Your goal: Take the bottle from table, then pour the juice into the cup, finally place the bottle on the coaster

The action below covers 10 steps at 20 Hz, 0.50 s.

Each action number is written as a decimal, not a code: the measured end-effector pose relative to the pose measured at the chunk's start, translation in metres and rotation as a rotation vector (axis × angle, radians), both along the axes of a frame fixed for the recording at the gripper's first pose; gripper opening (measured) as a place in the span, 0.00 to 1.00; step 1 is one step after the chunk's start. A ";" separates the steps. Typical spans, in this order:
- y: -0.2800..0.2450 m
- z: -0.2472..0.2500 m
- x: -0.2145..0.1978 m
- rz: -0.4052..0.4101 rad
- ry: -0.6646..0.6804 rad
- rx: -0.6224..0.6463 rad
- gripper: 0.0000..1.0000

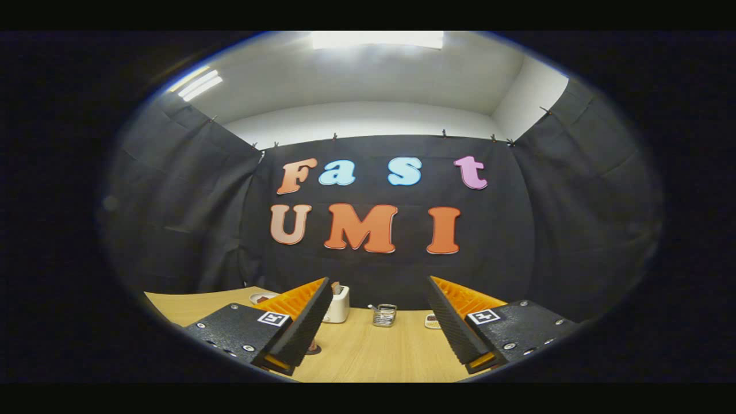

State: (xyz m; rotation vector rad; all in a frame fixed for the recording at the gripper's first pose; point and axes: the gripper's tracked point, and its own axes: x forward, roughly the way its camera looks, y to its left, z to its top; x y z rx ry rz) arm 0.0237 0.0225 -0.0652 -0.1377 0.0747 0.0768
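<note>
A: Your fingers (379,339) are spread wide apart at the bottom of the frame, and they hold nothing. Bare worktop (368,356) lies between them.

B: Where is the bottle?

A: You cannot pick it out for sure. A white holder (337,305) with something brown poking out stands just right of your left finger. It may be the bottle, or it may not.

B: And the cup?

A: A small clear glass cup (384,315) with something thin in it stands in the middle, beyond your fingers. It is too small to tell if juice is in it.

B: The coaster?

A: A dark round thing (313,348) peeks out from behind the left finger, low in the frame. It could be the coaster, but most of it is hidden. Two little flat dishes, one at the far left (263,297) and one by the right finger (432,321), are also hard to make out.

B: So which step is this?

A: You cannot say. Empty fingers fit reaching for the bottle, and also having set it down.
</note>
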 end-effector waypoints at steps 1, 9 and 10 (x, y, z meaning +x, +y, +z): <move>-0.004 0.002 0.000 -0.011 -0.003 -0.004 0.97; -0.002 0.010 -0.005 -0.018 -0.006 -0.006 0.96; 0.000 0.010 -0.005 -0.012 -0.004 -0.006 0.96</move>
